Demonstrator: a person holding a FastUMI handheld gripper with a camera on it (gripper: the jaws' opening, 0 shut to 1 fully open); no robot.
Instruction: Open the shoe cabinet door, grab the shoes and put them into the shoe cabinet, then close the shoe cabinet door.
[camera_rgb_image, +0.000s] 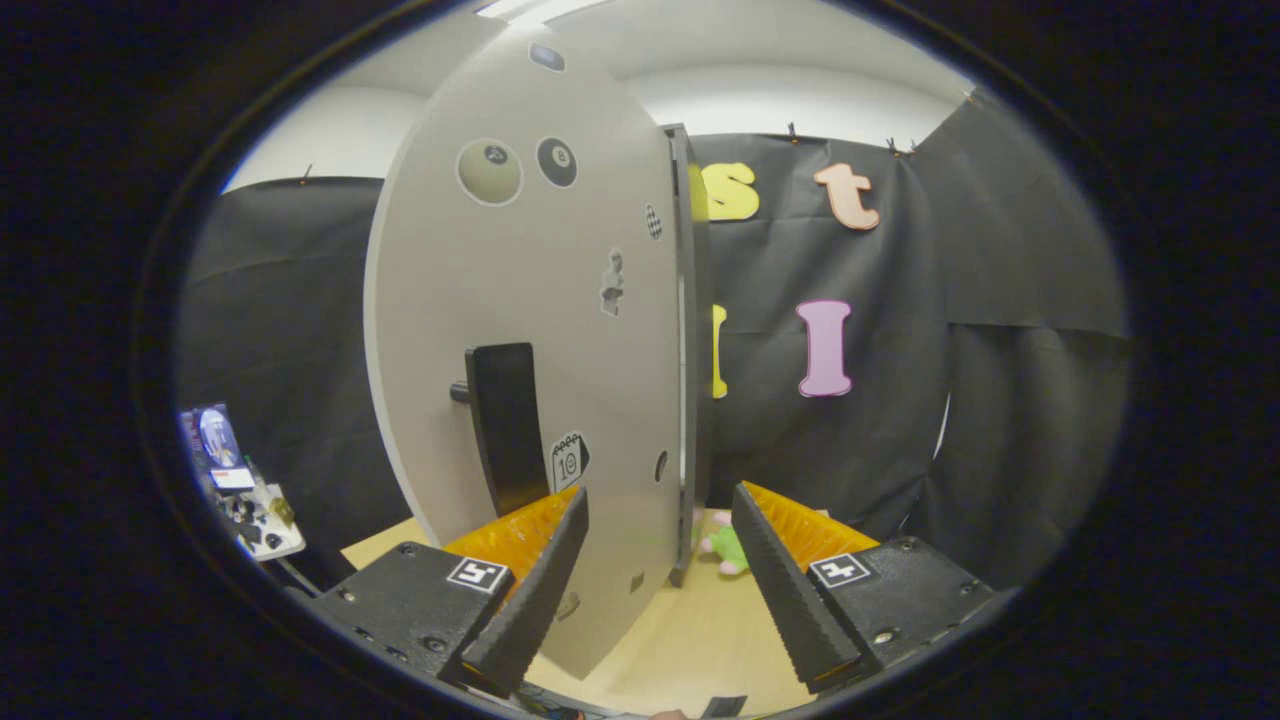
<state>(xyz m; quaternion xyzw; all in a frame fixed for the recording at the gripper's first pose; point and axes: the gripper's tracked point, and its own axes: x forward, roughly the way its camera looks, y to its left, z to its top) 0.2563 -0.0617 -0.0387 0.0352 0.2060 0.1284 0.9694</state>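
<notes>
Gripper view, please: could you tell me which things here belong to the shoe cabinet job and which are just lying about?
Job:
- cabinet door, swung open, edge-on just ahead of the fingers
- door handle
- gripper, open, its fingers straddling the door's lower edge

Lying about:
- plush toy on the wooden floor, beyond the door
- cluttered tray off to the side

Cabinet door just ahead of the spread tool, handle on its face.

Even overhead light, ceiling strip glare, strong fisheye bending at edges, focus sharp.
</notes>
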